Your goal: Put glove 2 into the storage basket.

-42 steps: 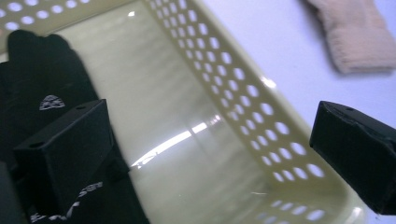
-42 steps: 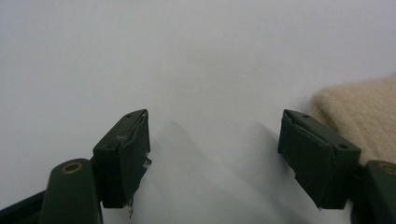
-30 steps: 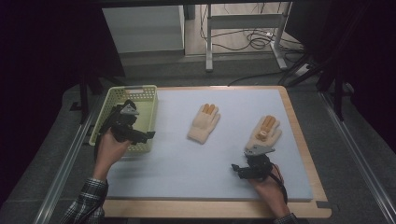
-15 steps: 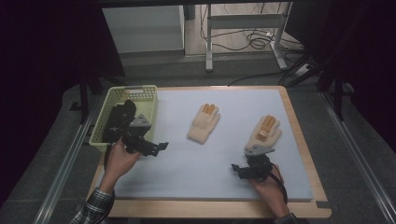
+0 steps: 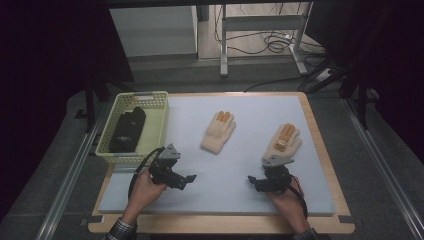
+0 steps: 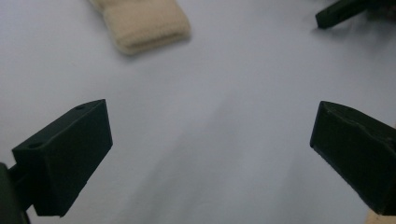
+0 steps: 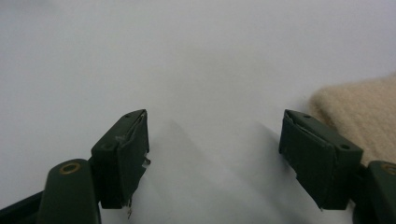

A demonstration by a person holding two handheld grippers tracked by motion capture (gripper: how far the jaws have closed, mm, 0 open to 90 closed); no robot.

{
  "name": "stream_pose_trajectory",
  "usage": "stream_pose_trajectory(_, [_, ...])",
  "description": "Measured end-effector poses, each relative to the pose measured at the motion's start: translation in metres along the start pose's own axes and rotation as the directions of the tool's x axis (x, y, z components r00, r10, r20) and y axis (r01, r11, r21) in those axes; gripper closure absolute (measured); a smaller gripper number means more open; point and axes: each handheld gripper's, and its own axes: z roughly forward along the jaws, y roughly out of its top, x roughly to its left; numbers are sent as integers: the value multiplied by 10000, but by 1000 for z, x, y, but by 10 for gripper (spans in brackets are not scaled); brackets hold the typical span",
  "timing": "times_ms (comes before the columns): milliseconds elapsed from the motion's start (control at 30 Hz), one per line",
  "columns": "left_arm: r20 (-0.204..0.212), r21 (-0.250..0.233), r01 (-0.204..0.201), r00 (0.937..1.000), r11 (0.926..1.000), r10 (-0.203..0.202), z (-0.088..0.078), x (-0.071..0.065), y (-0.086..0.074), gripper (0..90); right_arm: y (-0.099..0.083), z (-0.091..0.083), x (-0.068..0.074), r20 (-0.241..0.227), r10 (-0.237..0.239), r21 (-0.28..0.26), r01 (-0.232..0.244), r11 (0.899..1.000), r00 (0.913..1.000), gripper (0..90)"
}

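Note:
Two cream knit gloves with orange fingertips lie flat on the pale mat: one glove at the middle, the other glove toward the right. My left gripper rests low over the mat's front left, pointing right, jaws wide open and bare. In the left gripper view its jaws frame bare mat, with the middle glove's cuff ahead. My right gripper sits in front of the right glove, pointing left, open. The right gripper view shows the gripper holding nothing, the glove's edge beside one jaw.
A yellow-green plastic basket stands at the mat's left edge with a black item inside. The mat lies on a wooden board. Metal rails run along both sides, and table legs and cables stand behind.
My left gripper has come away from the basket, moving down and to the right onto the front of the mat. The right gripper and both gloves have stayed put.

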Motion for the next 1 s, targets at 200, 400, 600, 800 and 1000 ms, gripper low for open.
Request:
stream_pose_trajectory(200, [-641,612,88,9979,9981,-49,17,-1,-21,0,0,0,0,-3,11,8,-11,10000,10000,238])
stream_pose_trajectory(400, [-1034,810,721,9926,9941,-635,21,8,-45,0,0,0,0,-1,15,11,-15,10000,10000,238])
stream_pose_trajectory(600, [-867,428,804,9933,9958,-765,18,11,-49,8,0,0,0,-11,16,10,-16,10000,10000,237])
stream_pose_trajectory(800, [-1083,482,661,9923,9966,-606,20,8,-49,10,0,0,-1,84,98,-2,-98,10000,9999,220])
stream_pose_trajectory(1000, [-1079,462,711,9920,9964,-658,20,8,-50,10,-1,-5,-3,-25,373,-381,-374,9986,9993,223])
